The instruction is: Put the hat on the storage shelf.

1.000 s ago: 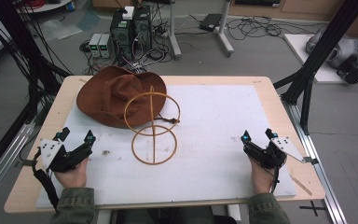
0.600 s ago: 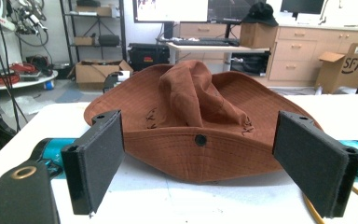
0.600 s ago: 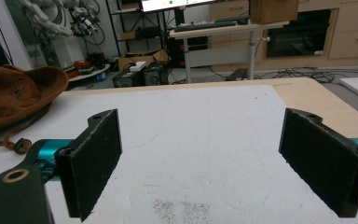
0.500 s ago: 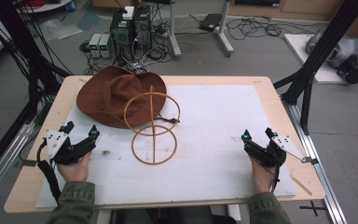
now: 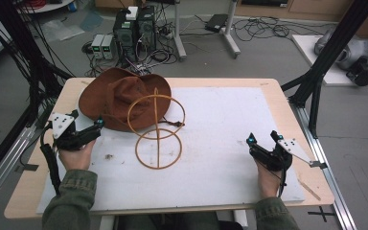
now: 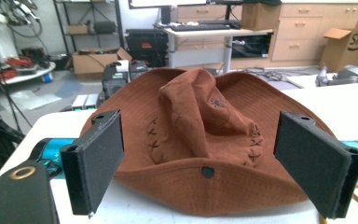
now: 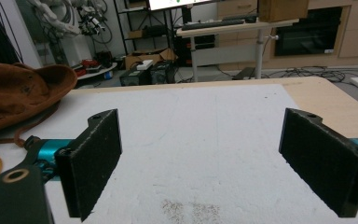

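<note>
A brown brimmed hat [image 5: 120, 98] lies at the table's back left, crown crumpled. Beside it, toward the middle, stands a tan hoop stand [image 5: 156, 143]: a flat ring on the sheet, a rod and a second ring above. My left gripper [image 5: 87, 120] is open, just short of the hat's near brim. In the left gripper view the hat [image 6: 200, 140] sits between and beyond the wide-apart jaws, with nothing gripped. My right gripper [image 5: 261, 137] rests open at the front right over bare sheet. In the right gripper view the hat [image 7: 14, 93] is far left.
A white sheet [image 5: 220, 120] covers most of the wooden table [image 5: 278, 96]. The hat's cord [image 5: 172, 125] trails by the stand. Small brown specks [image 5: 109, 156] lie on the sheet. Black frame posts [image 5: 316, 81] flank the table. Computers and cables are on the floor behind.
My left gripper has moved forward toward the hat's brim. The right gripper has barely shifted. The hat and the stand are where they were.
</note>
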### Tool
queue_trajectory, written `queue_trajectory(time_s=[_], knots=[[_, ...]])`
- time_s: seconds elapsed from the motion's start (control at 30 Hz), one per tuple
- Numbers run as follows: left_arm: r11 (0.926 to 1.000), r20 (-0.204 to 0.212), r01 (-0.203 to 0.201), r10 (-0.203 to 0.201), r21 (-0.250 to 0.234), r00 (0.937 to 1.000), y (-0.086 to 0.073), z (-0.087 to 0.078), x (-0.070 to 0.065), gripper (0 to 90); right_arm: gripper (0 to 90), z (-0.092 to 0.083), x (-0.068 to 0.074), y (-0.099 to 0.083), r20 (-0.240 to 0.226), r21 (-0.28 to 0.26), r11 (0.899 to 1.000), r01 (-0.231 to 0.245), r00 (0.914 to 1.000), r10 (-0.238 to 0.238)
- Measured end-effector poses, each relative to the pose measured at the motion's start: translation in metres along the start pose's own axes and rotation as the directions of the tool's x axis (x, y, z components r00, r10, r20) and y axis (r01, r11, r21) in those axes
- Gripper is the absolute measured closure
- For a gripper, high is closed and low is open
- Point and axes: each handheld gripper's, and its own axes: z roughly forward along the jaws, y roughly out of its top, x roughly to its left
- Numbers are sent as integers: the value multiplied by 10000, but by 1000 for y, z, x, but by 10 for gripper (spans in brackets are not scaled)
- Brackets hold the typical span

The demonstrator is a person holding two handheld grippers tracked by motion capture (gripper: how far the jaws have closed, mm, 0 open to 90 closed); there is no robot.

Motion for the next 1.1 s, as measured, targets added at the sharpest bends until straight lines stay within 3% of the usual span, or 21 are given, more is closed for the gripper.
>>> queue_trajectory(time_s=[0.3,0.43,0.57,0.77,0.83,1.03,1.1], knots=[[9992,276,41,-51,387,9996,5,21,-2,164,122,0,0,0,-48,-4,10000,-53,10000,53],[9966,467,-97,59,823,9989,4,37,-4,168,122,1,0,0,-112,32,10000,-57,9999,57],[9932,505,213,-273,1148,9984,5,52,-2,173,122,1,1,-1,-152,84,10000,14,9999,-13],[9910,474,189,-254,1324,9986,6,64,-4,177,122,2,1,-1,-134,79,10000,9,9999,-8],[9852,529,221,-315,1697,9981,6,70,-3,169,122,2,1,-1,-169,67,10000,53,9998,-52],[9839,555,162,-265,1778,9981,8,85,-3,179,122,3,2,-1,-206,87,9999,97,9997,-96],[9780,585,302,-432,2062,9974,7,92,-1,171,122,4,2,-1,-211,130,9998,176,9996,-174]])
